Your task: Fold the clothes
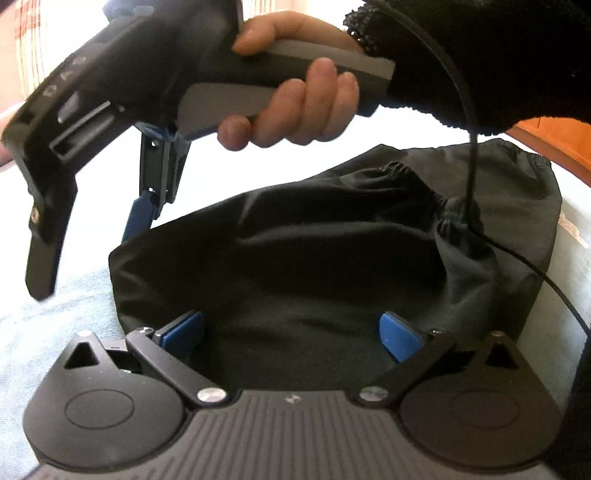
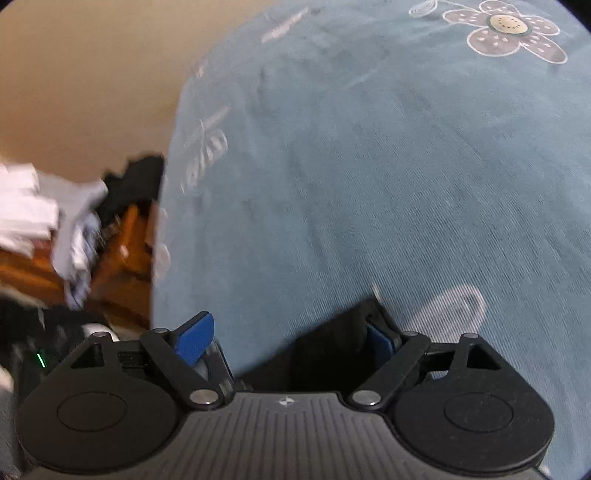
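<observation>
A black garment (image 1: 332, 240) with an elastic waistband (image 1: 436, 206) lies bunched on the light blue bedsheet (image 1: 55, 314). My left gripper (image 1: 291, 332) is open just above it, its blue pads (image 1: 184, 328) wide apart and the cloth lying between and below them. A hand (image 1: 295, 110) holds the right gripper over the garment's far left corner, with one blue-padded finger (image 1: 138, 214) pointing down at that edge. In the right wrist view my right gripper (image 2: 288, 339) is open, and a black corner of cloth (image 2: 325, 354) lies by its right pad (image 2: 380, 339), not pinched.
The blue sheet (image 2: 369, 184) with a flower print (image 2: 509, 29) stretches ahead of the right gripper. Its edge drops off at the left to a tan floor (image 2: 74, 74). A pile of white clothes (image 2: 33, 214) sits on wooden furniture (image 2: 122, 251). A black cable (image 1: 471, 147) hangs over the garment.
</observation>
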The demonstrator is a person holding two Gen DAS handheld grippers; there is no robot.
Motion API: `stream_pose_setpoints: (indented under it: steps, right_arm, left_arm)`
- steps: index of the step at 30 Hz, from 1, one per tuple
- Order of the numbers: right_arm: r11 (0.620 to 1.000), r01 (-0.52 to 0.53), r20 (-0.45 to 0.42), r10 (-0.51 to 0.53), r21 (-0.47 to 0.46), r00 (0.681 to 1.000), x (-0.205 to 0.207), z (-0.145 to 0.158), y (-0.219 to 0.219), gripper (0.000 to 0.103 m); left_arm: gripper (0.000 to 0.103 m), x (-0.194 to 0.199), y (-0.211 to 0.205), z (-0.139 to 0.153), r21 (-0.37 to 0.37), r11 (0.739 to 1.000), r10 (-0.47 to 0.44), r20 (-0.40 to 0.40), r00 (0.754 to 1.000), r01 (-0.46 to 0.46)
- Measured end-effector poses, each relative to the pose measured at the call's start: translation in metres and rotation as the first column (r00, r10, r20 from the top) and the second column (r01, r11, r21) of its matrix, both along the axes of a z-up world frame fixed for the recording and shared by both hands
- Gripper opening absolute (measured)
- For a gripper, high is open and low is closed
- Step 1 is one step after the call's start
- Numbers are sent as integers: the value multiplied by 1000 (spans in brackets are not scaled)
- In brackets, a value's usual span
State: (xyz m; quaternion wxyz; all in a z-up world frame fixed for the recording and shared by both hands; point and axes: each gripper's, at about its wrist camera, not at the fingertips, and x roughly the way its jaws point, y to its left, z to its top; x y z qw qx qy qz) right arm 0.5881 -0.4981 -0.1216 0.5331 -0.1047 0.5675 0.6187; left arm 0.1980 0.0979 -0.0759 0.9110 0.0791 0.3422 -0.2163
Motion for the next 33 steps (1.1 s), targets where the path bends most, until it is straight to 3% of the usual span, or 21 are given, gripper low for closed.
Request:
stream_pose_setpoints:
  steps: [2, 4, 7, 12, 16, 19, 22, 25, 29, 33]
  right_arm:
    - [999, 39, -10, -39, -2, 999, 5, 1, -1, 88]
    - [995, 95, 68, -95, 6, 993, 7, 14, -14, 88]
    - [983, 182, 117, -184, 28, 976, 12, 42, -45, 88]
    - [938, 337, 221, -347, 81, 911, 4, 93, -127, 86]
    - [862, 497, 279, -503, 99, 818, -9, 125, -205, 76]
    - [783, 615, 295, -612, 94, 734, -27, 137, -259, 76]
    - [695, 713, 297, -703, 94, 646, -50, 141, -306, 76]
    - [595, 797, 263, -789, 105, 555, -78, 136, -341, 76]
    - [498, 860, 225, -855, 112, 467, -111, 121, -367, 76]
    - [414, 902, 150, -906, 121, 396, -128, 102, -382, 77]
  left_arm:
    - [101, -1, 1, 5, 10, 1000, -7, -10, 1000, 7]
    - [101, -2, 4, 13, 25, 1000, -17, -13, 1000, 17]
    - [101, 1, 19, 29, 48, 999, -11, 46, 999, 9]
    - [101, 48, 50, 37, -110, 993, 38, -26, 999, -41]
    - [101, 84, 61, 25, -234, 971, 23, -107, 994, -48]
    - [101, 100, 69, 7, -301, 950, 26, -175, 984, -79]
    - [101, 101, 70, 4, -324, 941, 28, -200, 979, -93]
    - [101, 101, 61, 16, -301, 946, 49, -225, 973, -118]
    - [101, 97, 29, 29, -346, 937, -25, -224, 974, -55]
    - [101, 104, -14, 21, -361, 933, -92, -223, 971, 6]
